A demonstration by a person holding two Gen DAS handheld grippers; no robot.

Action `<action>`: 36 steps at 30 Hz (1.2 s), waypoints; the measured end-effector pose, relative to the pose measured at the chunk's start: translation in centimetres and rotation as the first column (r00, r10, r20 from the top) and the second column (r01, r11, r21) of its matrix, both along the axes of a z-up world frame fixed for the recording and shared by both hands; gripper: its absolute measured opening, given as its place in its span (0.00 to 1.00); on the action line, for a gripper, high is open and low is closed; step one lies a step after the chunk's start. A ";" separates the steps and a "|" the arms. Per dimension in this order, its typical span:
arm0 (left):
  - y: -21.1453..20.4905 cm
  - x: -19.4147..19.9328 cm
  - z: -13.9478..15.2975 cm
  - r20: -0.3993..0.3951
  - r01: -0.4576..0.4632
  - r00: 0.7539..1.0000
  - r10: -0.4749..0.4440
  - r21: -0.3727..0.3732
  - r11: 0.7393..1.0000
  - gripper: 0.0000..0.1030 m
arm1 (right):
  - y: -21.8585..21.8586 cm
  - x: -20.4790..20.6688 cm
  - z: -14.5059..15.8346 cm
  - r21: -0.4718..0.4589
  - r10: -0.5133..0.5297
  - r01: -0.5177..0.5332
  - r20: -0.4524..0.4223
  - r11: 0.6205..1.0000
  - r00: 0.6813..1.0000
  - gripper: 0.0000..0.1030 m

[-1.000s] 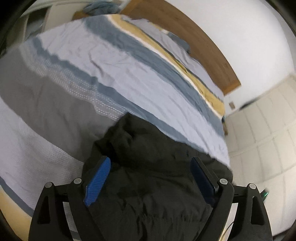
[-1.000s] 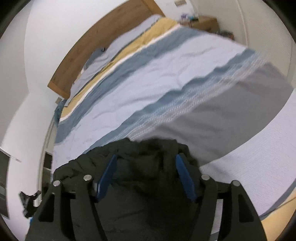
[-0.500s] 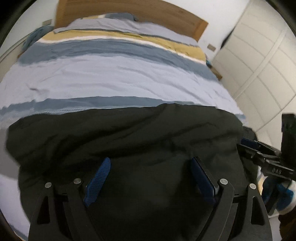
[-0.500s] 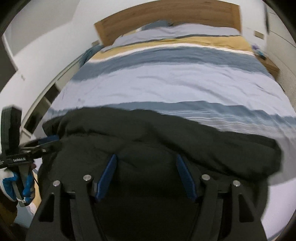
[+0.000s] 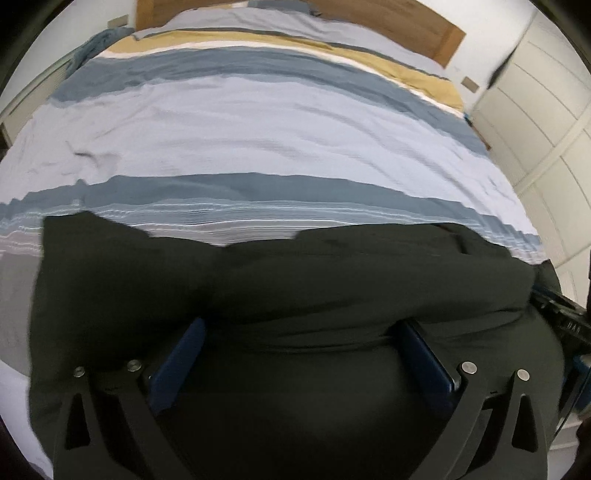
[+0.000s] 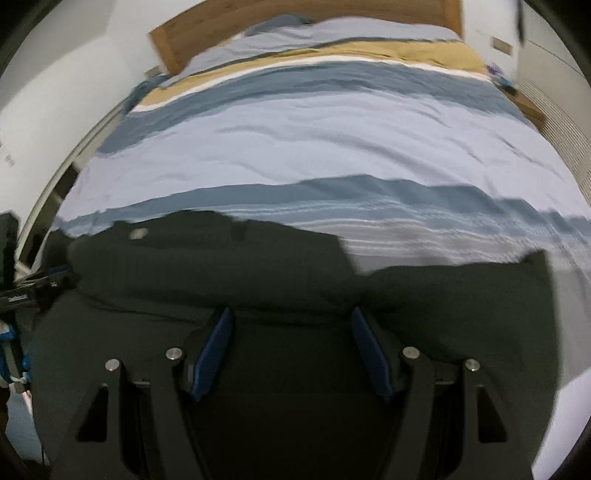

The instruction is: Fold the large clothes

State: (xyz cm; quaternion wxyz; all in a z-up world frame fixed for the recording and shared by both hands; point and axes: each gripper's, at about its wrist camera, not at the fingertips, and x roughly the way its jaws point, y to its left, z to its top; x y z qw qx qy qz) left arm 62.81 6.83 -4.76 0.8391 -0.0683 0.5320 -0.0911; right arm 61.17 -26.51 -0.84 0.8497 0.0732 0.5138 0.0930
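Garment (image 5: 295, 295), dark, bulky, spread across bed's (image 5: 258, 129) foot edge, far hem uneven. Left gripper (image 5: 295, 332) jaws just opened wide, cloth between, pads clear of it. Right gripper (image 6: 291, 321) part open over cloth; grip unclear. Step: laying out flat. Next: smooth, then fold

A wooden headboard (image 5: 388, 18) backs the striped bedspread (image 5: 258, 122); white wardrobe doors (image 5: 546, 110) stand beside it.

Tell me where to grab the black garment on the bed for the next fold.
Likely the black garment by its far edge, at the two outer corners: the left gripper near one, the right gripper near the other. Come from above; it lies spread across the striped duvet.
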 end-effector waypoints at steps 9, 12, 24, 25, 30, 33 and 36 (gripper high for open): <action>3.2 -3.8 3.3 0.067 -0.052 0.996 0.055 -0.041 0.998 0.96 | -3.1 -2.5 3.2 -0.139 -0.079 0.084 0.042 0.987 0.996 0.64; 2.4 -6.1 3.7 0.080 -0.009 0.997 0.014 -0.066 0.998 0.96 | -2.0 -4.6 5.5 -0.049 -0.071 0.076 0.097 0.996 0.993 0.64; 4.6 -9.0 1.9 0.000 -0.087 0.996 0.087 0.061 0.994 0.96 | 1.5 -8.5 1.9 -0.094 -0.040 0.041 0.012 0.995 0.999 0.69; 5.4 -9.4 2.3 0.001 -0.108 0.994 0.108 0.062 0.992 0.96 | 0.9 -8.7 2.1 -0.107 -0.055 0.056 0.008 0.993 0.998 0.69; 9.4 -12.3 3.6 0.005 -0.200 0.980 0.200 0.011 0.980 0.98 | -3.1 -11.8 4.3 -0.121 -0.133 0.134 0.020 0.983 0.991 0.70; 11.2 -13.8 3.4 -0.019 -0.233 0.972 0.233 -0.005 0.973 0.99 | -5.8 -13.8 4.8 -0.099 -0.181 0.181 0.008 0.979 0.983 0.71; 13.0 -15.3 2.9 -0.047 -0.275 0.961 0.273 -0.041 0.961 0.99 | -8.2 -15.4 4.4 -0.060 -0.227 0.225 -0.033 0.973 0.973 0.71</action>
